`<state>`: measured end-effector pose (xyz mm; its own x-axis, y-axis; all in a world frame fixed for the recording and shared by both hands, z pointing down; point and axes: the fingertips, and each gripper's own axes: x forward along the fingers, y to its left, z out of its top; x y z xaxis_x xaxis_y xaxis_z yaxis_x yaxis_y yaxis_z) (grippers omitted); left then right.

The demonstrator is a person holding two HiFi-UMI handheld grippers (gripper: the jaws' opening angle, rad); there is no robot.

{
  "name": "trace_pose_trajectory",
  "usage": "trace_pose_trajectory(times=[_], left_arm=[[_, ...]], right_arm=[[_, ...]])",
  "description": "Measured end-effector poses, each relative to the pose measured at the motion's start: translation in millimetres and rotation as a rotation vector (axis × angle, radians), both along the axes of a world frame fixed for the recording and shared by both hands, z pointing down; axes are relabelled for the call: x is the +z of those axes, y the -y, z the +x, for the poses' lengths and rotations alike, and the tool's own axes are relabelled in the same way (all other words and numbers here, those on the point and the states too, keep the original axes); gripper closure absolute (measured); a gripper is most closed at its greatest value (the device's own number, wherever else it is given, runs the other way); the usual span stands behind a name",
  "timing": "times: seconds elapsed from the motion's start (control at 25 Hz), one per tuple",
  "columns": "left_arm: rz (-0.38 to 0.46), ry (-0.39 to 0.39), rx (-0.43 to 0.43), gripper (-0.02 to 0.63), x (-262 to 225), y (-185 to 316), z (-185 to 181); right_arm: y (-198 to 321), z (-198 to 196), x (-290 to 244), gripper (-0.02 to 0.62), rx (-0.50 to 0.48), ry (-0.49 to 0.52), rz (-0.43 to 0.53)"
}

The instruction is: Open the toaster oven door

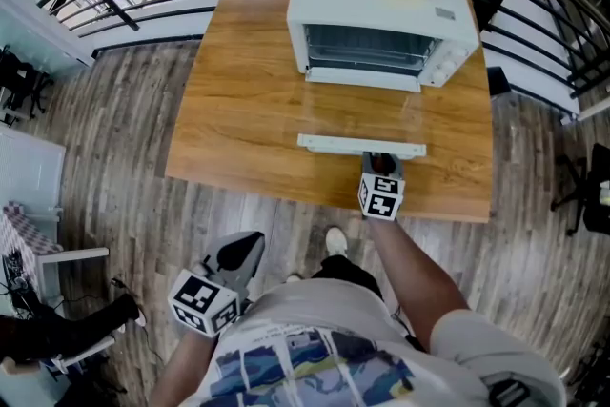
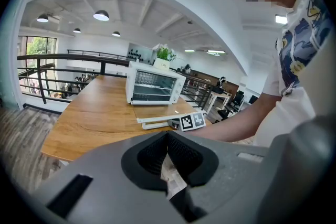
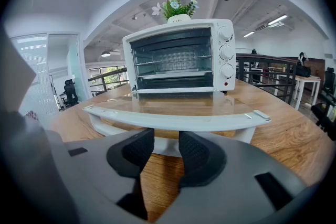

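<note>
Jaws apart, R gripper (image 3: 160, 138) near door handle (image 3: 178, 119); plant (image 3: 176, 8) atop oven (image 3: 178, 57).

The right claw (image 3: 161, 150) is held out in front on an outstretched bare arm (image 1: 419, 276), its jaws parted with nothing between them. The left claw (image 2: 169, 159) sits low beside the body, jaws together.
</note>
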<state>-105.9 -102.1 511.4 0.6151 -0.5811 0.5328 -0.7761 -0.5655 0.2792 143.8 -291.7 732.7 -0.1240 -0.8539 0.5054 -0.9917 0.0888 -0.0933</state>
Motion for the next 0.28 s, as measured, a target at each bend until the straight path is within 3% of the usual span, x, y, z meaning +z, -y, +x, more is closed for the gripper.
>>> trace_pose_trajectory(times=[0.28], left_arm=[[-0.001,0.002,-0.002,0.603,1.3,-0.1,3.5]], right_arm=[[0.7,-0.5,-1.1,0.453,0.0,0.001,0.001]])
